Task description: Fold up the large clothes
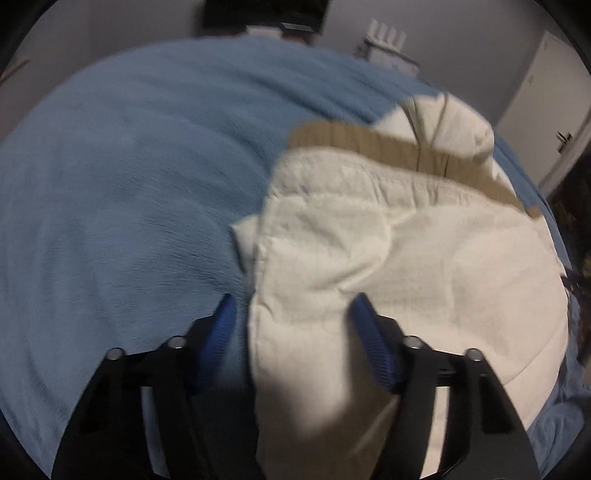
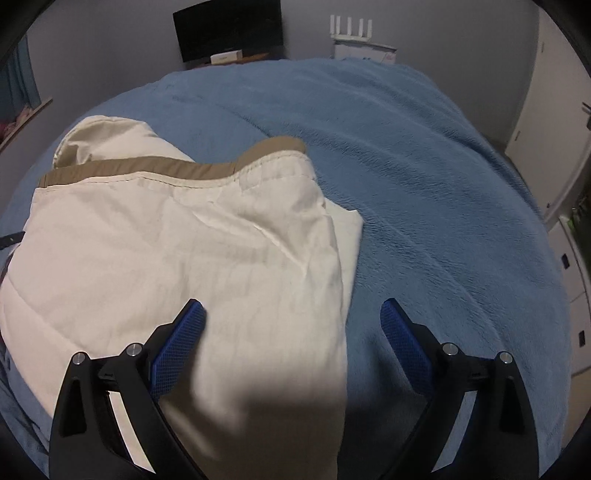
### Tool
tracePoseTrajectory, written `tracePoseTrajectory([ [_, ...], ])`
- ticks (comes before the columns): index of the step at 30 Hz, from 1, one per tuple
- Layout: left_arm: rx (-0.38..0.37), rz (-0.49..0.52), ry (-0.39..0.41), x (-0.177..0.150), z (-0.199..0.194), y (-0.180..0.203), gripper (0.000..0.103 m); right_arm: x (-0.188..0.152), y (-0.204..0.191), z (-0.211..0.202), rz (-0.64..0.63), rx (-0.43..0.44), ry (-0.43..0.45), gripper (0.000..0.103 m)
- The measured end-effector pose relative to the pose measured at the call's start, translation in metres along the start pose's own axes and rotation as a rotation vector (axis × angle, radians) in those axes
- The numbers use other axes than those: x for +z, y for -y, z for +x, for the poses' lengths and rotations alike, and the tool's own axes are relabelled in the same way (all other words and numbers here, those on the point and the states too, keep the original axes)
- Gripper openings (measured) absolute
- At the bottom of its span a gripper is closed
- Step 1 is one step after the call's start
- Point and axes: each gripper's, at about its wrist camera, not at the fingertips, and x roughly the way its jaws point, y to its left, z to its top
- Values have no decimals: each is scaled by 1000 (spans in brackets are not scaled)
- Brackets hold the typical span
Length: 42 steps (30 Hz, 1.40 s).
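Lying folded on the blue blanket, the cream garment is showing its tan waistband at the far side. The left gripper is straddling its left edge, jaws apart, not pinching; the right gripper is hovering wide open over its right edge.

Both gripper: black frame, blue pads, silver screws.

Your left wrist view is smeared with motion blur (worst at the upper edge), so the dark screen reads only as a shape. The cream garment runs under the lower edge in both views.
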Motion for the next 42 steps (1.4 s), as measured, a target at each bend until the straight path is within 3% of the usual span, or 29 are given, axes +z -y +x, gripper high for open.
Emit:
tracePoseTrajectory([
  [4,-57,65,22,1,6,-1,54,1,12,15,38,81,-8,91],
  [7,-132,12,10,0,11,-15,59,-3,24,23,82,165,-19,91],
  [12,-195,-35,-16,-5,18,-33,68,-5,42,36,168,294,-64,91],
  [18,-318,-99,-17,-18,21,-53,69,-4,56,48,203,388,-88,91],
  [23,-350,-93,6,-4,39,-45,69,6,62,61,257,457,-81,74],
  [27,-381,-109,24,4,52,-47,69,18,65,76,308,505,-88,69],
  [29,-372,-104,43,4,54,-44,62,21,64,84,332,525,-80,51],
  [31,-376,-73,74,3,47,-37,33,23,59,80,311,534,-68,35],
  [33,-387,-31,110,1,32,-29,16,24,51,65,268,520,-35,23],
  [35,-354,16,125,-1,22,-20,12,25,43,48,222,479,5,15],
  [38,-336,49,159,-4,0,-13,10,21,31,15,157,421,81,10],
  [42,-388,86,210,-15,-39,-8,9,13,24,-30,113,391,159,8],
])
